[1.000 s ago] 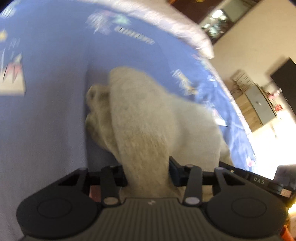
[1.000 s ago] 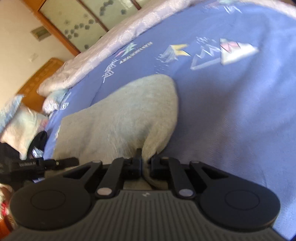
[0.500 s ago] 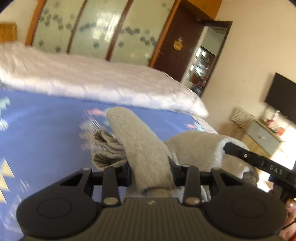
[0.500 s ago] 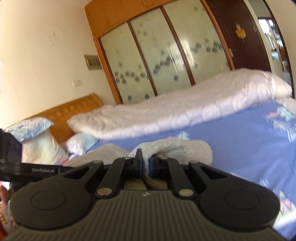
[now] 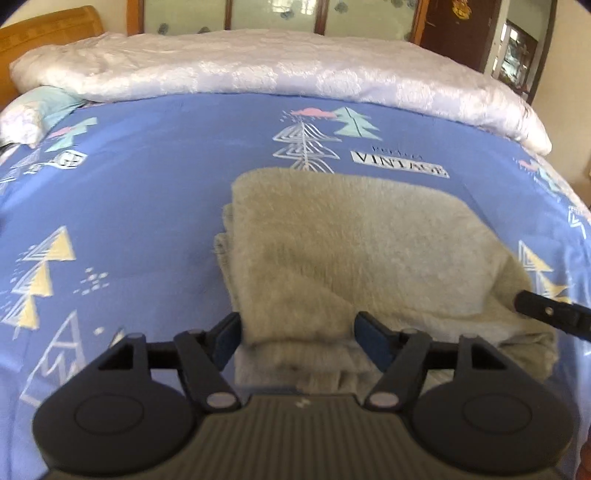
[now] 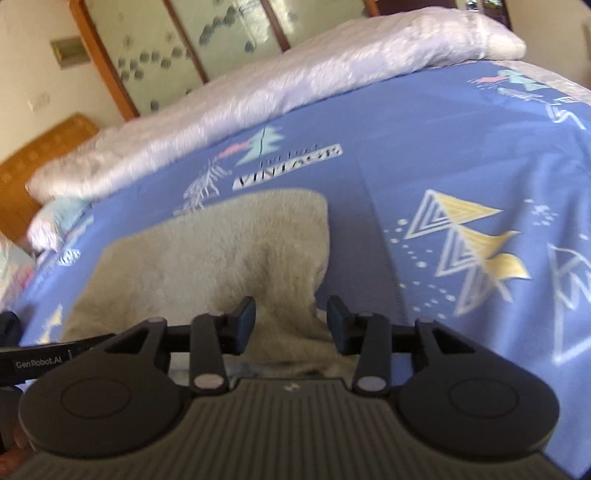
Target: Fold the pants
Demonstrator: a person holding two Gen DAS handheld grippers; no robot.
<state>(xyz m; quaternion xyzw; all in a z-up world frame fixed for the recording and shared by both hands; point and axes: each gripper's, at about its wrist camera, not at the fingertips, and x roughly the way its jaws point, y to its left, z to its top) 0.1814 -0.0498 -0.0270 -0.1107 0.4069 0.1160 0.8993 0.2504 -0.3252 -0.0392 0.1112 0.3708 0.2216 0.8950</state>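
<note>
Between the left gripper [image 5: 298,334]'s blue-padded fingers [image 5: 226,336] sits the near edge of the fuzzy grey-beige folded pants [image 5: 354,243]; jaws spread wide, pads apart from the cloth on the right side, left pad at or just beside it, can't tell if touching. Right gripper [image 6: 291,321] also wide apart, straddling the pants' [image 6: 207,254] near right corner, nothing pinched. Pants lie flat in a stacked fold on the blue bedsheet printed with trees and triangles [image 5: 147,192], layered edges showing on the left side. Far edge of the pants stops just short of a "VINTAGE" print [image 5: 400,164] and a white line-drawn tree [image 5: 304,147]. Right gripper's black tip pokes into the left view at the pants' right edge. Beyond the sheet, a rumpled white quilt [image 5: 258,70] runs across the bed; wooden headboard [image 6: 33,155] and frosted-glass wardrobe doors [image 6: 221,33] behind.
</note>
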